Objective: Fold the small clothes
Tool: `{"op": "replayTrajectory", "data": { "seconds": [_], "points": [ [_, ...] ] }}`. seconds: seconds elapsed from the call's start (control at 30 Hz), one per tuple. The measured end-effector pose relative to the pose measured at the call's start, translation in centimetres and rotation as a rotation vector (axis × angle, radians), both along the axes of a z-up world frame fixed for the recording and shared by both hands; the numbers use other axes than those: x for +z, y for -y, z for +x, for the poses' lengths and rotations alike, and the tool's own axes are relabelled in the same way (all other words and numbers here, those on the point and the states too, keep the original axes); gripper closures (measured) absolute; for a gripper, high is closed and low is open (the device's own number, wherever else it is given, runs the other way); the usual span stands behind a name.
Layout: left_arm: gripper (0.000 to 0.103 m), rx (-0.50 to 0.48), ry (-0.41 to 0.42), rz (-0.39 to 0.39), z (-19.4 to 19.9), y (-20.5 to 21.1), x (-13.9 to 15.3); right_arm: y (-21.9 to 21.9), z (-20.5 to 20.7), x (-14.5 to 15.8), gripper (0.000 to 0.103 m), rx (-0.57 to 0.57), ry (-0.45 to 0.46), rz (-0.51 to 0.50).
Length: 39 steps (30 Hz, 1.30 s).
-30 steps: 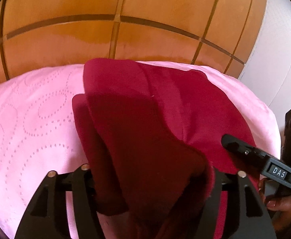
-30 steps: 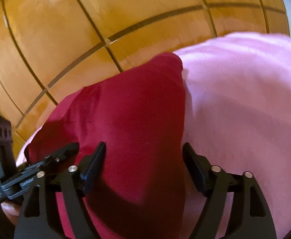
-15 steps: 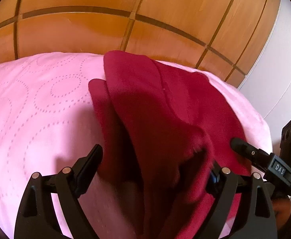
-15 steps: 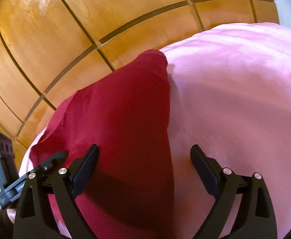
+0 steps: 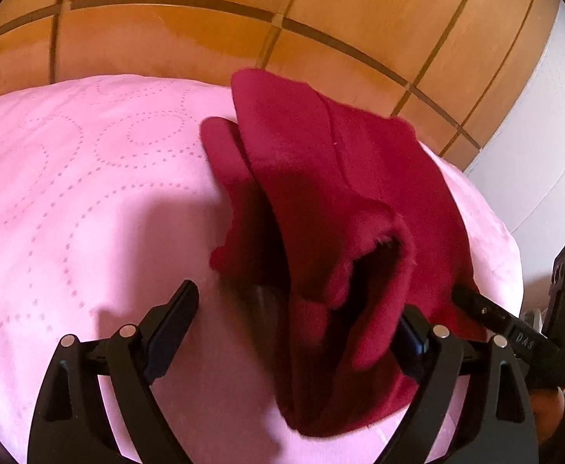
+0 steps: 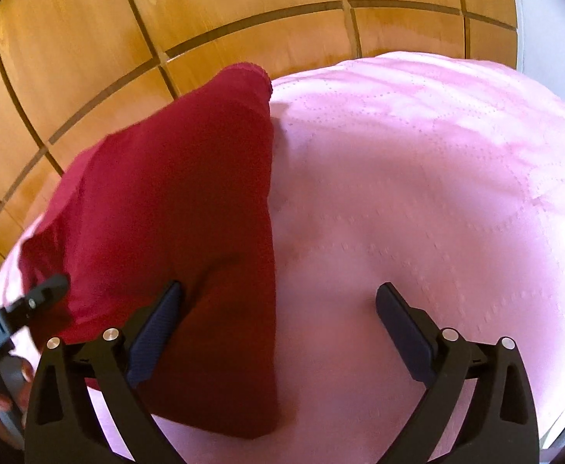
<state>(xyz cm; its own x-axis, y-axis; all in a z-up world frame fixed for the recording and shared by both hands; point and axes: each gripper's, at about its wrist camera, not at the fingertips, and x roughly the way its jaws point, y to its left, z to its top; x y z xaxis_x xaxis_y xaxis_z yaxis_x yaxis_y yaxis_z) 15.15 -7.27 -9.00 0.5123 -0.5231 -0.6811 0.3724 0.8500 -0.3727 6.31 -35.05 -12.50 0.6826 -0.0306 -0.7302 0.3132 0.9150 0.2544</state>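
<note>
Folded dark red fleece garment [image 5: 321, 201] lying on a pink quilted cushion [image 5: 89, 193].
Left gripper [image 5: 297, 321] and right gripper [image 6: 278, 309]: jaws spread, just opened; cloth lies between them, unpinched. Wooden panelled floor [image 6: 89, 38] lies beyond.

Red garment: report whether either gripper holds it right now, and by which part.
Nothing is held. The left gripper and right gripper have both just been opening; the red garment lies loose on the pink bedcover, between open jaws.
</note>
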Motion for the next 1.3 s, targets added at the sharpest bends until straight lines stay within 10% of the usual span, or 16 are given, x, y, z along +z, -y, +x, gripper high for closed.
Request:
{"op": "replayTrajectory", "data": {
  "seconds": [0.3,0.63,1.3],
  "points": [
    [0.013,0.051,0.164,-0.051,-1.1,0.0,5.1,1.5,0.1,4.0,0.005,-0.055,0.152,0.029],
    [0.01,0.082,0.084,0.252,4.7,4.3,1.7,0.7,6.0,3.3,0.004,-0.024,0.03,-0.071],
    [0.002,0.111,0.127,0.203,-0.3,1.7,2.4,-2.4,3.9,3.9,0.004,-0.033,-0.013,-0.14]
  ]
}}
